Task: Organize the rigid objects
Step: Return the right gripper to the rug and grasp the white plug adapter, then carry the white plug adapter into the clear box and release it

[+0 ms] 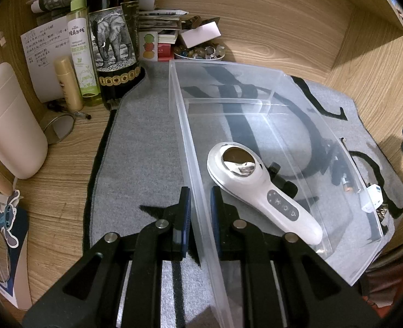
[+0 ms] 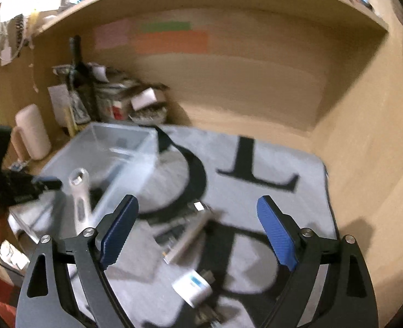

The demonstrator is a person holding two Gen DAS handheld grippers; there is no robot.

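A clear plastic bin (image 1: 256, 87) stands on a grey mat with black letters (image 1: 144, 142). My left gripper (image 1: 200, 194) is shut on the bin's near left wall, one blue pad on each side. Inside the bin lies a white handheld device (image 1: 258, 188) with a round metal head. In the right wrist view my right gripper (image 2: 197, 202) is open with nothing between its fingers, above small items on the mat (image 2: 256, 169): a white plug adapter (image 2: 192, 287) and a blurred flat bar-shaped item (image 2: 186, 239). The bin (image 2: 114, 145) and the device (image 2: 79, 199) lie to its left.
Left of the mat stand a dark bottle with an elephant label (image 1: 114, 52), a green spray bottle (image 1: 81, 54), a small gold tube (image 1: 68, 84) and a beige container (image 1: 10, 120). A bowl of beads (image 1: 201, 52) and stacked papers sit behind the bin. Wooden walls enclose the desk.
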